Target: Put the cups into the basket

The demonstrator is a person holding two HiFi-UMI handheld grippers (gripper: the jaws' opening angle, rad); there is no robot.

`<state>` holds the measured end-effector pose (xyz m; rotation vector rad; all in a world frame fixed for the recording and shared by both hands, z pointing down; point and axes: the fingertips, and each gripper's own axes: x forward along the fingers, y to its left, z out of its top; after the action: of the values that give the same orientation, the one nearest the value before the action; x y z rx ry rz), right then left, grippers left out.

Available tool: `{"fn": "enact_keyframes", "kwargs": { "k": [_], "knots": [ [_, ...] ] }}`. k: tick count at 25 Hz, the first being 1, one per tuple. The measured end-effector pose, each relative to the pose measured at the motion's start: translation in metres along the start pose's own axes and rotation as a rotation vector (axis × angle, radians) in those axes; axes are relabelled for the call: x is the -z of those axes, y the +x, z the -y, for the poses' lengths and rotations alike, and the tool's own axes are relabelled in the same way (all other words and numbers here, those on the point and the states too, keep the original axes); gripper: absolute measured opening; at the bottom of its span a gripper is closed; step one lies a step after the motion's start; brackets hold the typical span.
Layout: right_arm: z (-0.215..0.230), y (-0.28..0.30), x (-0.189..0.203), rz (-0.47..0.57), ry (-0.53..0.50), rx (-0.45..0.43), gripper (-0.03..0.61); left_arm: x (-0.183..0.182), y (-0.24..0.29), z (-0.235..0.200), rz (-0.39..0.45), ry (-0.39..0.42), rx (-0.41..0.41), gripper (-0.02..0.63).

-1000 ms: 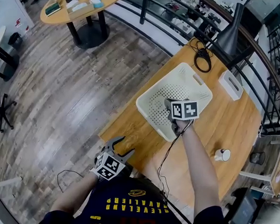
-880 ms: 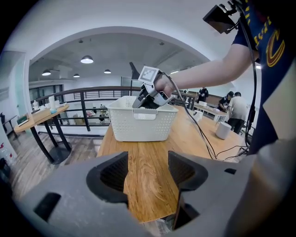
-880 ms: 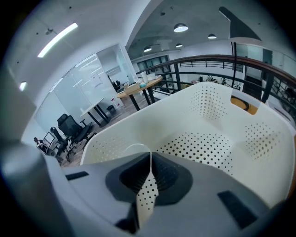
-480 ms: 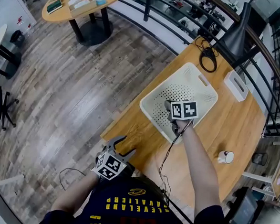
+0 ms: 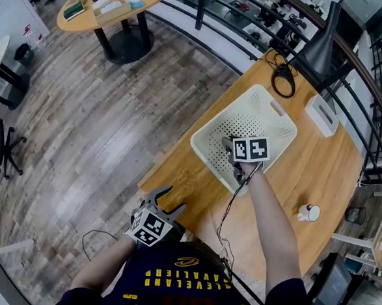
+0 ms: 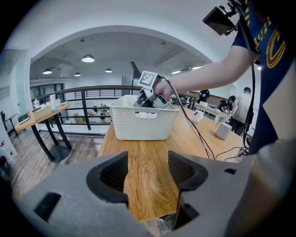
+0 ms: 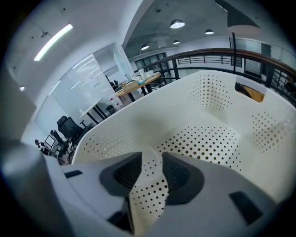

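The white perforated basket [image 5: 208, 138] stands on the wooden table [image 5: 320, 171]. My right gripper [image 5: 229, 147] reaches down inside it. Its jaws have just been opening and are open [image 7: 151, 159]; only the dotted basket floor [image 7: 208, 148] shows between them. A white cup [image 5: 306, 212] stands on the table to the right, well apart from the basket. In the left gripper view that cup [image 6: 223, 130] appears right of the basket [image 6: 138, 127]. My left gripper [image 5: 168, 200] hovers open and empty at the table's near edge [image 6: 148, 159].
A black desk lamp [image 5: 319, 43], a white box [image 5: 321, 115] and a coiled black cable [image 5: 284, 80] sit beyond the basket. A thin cable trails from the right gripper across the table. A railing runs behind, and a round table [image 5: 103, 5] stands on the floor at far left.
The right gripper has sunk slightly deeper into the basket. The left gripper has stayed where it was.
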<state>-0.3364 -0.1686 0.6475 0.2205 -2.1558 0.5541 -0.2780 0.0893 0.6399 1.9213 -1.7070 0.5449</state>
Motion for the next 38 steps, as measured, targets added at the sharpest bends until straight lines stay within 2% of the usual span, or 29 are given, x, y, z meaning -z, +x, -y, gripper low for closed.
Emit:
{"fn": "enact_keyframes", "kwargs": {
  "k": [2,6,11,14,19,25,34,38],
  "knots": [
    [0.0,-0.002,-0.003,0.012,-0.009,0.016,0.147,0.0,-0.001,0.0,0.001,-0.001,-0.002,0.276],
    [0.001,-0.011,-0.011,0.054,-0.036,0.04,0.15,0.002,0.001,0.001,0.003,0.001,-0.003,0.276],
    [-0.013,-0.044,-0.029,0.169,-0.066,0.055,0.15,-0.001,0.003,0.009,0.012,0.024,0.021,0.276],
    [-0.024,-0.071,-0.036,0.239,-0.079,0.032,0.149,-0.008,0.007,0.019,0.02,0.038,0.043,0.276],
    [-0.021,-0.129,-0.024,0.356,-0.025,0.037,0.149,-0.024,0.016,0.045,0.039,0.077,0.108,0.276],
    [-0.01,-0.19,0.024,0.47,0.081,0.035,0.127,-0.057,0.029,0.088,0.073,0.135,0.193,0.276],
    [0.007,-0.268,0.137,0.581,0.252,0.069,0.053,-0.104,0.044,0.174,0.131,0.183,0.314,0.274],
    [0.017,-0.302,0.188,0.63,0.345,0.097,0.032,-0.117,0.048,0.21,0.144,0.171,0.37,0.214]
  ]
}}
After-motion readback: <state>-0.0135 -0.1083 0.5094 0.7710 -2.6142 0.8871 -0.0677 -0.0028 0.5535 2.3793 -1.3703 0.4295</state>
